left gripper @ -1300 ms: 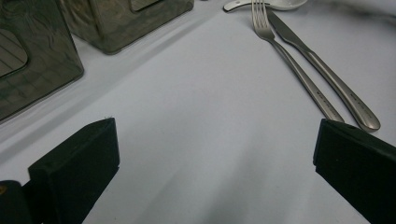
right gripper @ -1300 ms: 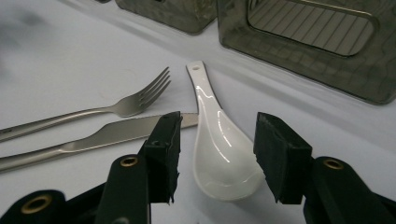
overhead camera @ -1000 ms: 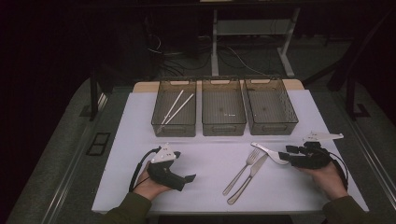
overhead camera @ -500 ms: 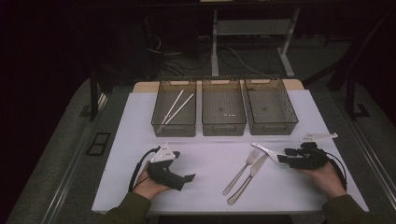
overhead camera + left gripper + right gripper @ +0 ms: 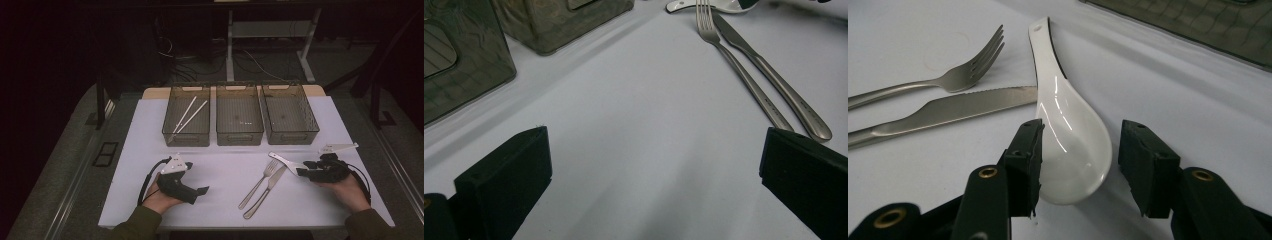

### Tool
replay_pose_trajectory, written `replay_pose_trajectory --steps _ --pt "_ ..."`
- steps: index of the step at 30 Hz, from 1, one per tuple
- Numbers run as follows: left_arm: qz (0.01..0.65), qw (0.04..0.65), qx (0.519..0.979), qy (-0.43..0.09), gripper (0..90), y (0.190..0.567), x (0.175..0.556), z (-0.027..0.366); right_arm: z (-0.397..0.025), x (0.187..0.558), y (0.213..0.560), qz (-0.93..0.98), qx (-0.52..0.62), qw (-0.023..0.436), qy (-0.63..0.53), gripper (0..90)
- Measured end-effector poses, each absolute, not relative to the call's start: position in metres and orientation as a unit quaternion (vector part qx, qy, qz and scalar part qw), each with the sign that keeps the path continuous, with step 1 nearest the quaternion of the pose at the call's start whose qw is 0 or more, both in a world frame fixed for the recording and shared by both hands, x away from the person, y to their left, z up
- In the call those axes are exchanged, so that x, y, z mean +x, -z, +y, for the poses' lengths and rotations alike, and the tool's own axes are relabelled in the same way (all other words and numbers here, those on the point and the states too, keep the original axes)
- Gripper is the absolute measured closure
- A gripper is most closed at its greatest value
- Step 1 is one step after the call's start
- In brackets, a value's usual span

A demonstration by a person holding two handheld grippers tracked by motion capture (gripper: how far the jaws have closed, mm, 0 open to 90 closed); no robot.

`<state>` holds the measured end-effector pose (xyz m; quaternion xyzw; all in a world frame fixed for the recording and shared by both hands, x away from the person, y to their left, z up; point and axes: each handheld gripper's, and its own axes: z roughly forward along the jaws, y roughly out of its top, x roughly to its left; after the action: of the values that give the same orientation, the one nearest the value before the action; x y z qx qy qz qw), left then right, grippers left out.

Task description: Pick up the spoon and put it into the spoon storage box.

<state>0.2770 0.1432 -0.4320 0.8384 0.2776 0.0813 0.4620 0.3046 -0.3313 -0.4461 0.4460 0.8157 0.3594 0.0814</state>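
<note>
Right gripper view puts the white ceramic spoon [image 5: 1068, 145] squarely between my right gripper [image 5: 1080, 170] jaws: its bowl sits in the gap, the left pad touching or nearly touching the rim, the right pad clearly apart from it. So these jaws are parted around the spoon, not clamped on it. The spoon lies on the white table cover [image 5: 1198, 115], its handle pointing away from me toward the fork [image 5: 948, 80] and the knife [image 5: 953, 112], whose blade tip lies just beside or touching the spoon's neck.

In the high view the spoon [image 5: 285, 161] rests at the right of the table in front of my right gripper [image 5: 306, 170], near the fork [image 5: 260, 182] and knife [image 5: 265, 192], with three grey bins [image 5: 240, 117] further back; the left one holds two chopsticks [image 5: 187, 116].

My left gripper [image 5: 649, 190] rests on the cover with jaws spread wide and nothing between them.

The risks, as I judge them: the bowl is glazed, rounded and slick, so closing off-centre could squirt it out sideways or spin it. With one pad closer than the other, the near pad may shove the spoon into the knife before the far one arrives. A grip on the bowl alone leaves the handle hanging as a lever, so it could tip once lifted.
</note>
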Motion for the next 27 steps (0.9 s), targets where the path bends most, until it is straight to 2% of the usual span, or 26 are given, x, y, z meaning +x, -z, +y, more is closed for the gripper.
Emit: replay_pose_trajectory --steps 14,22,27 --pt "0.279 0.464 0.837 -0.078 0.0 0.433 0.277 0.143 -0.324 0.301 0.446 0.832 0.43 0.089 -0.338 58.0" --pt "0.279 0.462 0.838 -0.08 0.0 0.433 0.277 0.143 -0.321 0.298 0.445 0.835 0.431 0.077 -0.334 67.1" --pt "0.28 0.461 0.838 -0.08 0.0 0.433 0.277 0.143 -0.32 0.297 0.445 0.829 0.443 0.074 -0.334 69.7"
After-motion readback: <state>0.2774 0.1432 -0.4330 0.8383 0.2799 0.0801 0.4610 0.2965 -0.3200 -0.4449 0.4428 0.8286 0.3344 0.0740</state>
